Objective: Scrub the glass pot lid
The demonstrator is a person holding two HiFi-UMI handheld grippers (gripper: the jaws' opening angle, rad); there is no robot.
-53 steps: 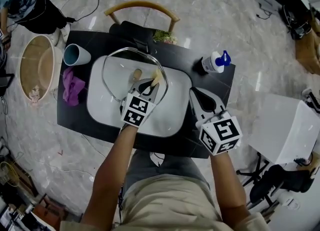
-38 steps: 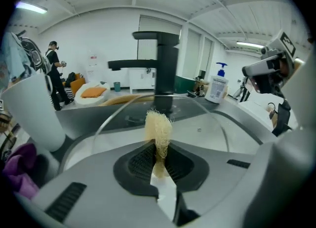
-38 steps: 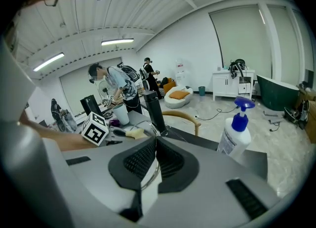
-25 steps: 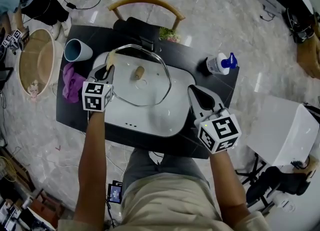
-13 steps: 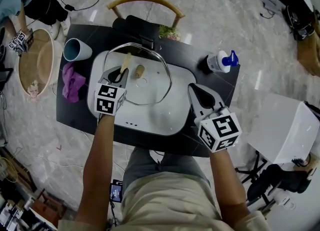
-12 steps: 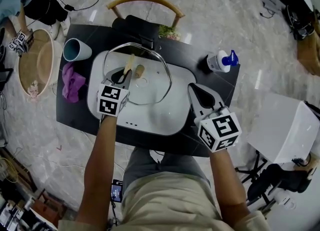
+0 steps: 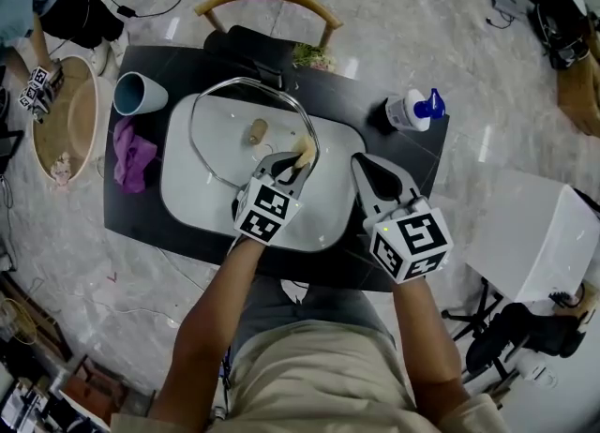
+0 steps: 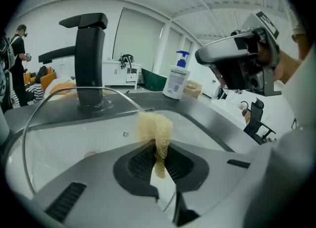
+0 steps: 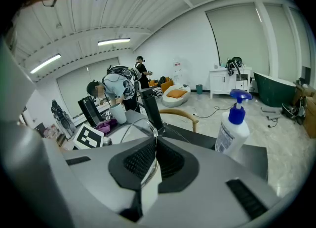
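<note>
Head view: a black table [image 7: 141, 216] carries a white sink [image 7: 187, 206]. The glass pot lid [image 7: 225, 141] lies in the sink's far left part, its wooden knob [image 7: 257, 131] facing up. The left gripper [image 7: 291, 165] is over the sink and holds a pale fibrous scrubber [image 7: 303, 150] at the lid's right rim. The right gripper [image 7: 361, 165] hangs over the sink's right edge, near the lid but apart from it. A blue cup [image 7: 139, 96] and a purple cloth [image 7: 134, 153] are at the table's left end, and a pump bottle [image 7: 410, 111] is at its right. A black faucet [image 7: 253, 52] stands behind the sink and a wooden chair [image 7: 267, 2] beyond the table. Left gripper view: the jaws are clamped on the scrubber [image 8: 155, 129], and its tuft stands above them. The lid's rim arcs to the left, in front of the faucet [image 8: 90, 59]. Right gripper view: the pads are closed to a thin seam and nothing is gripped. The lid's rim [image 9: 143, 123] curves just beyond them, and the bottle [image 9: 232, 128] stands to the right. Persons [image 9: 118, 86] stand behind.
</note>
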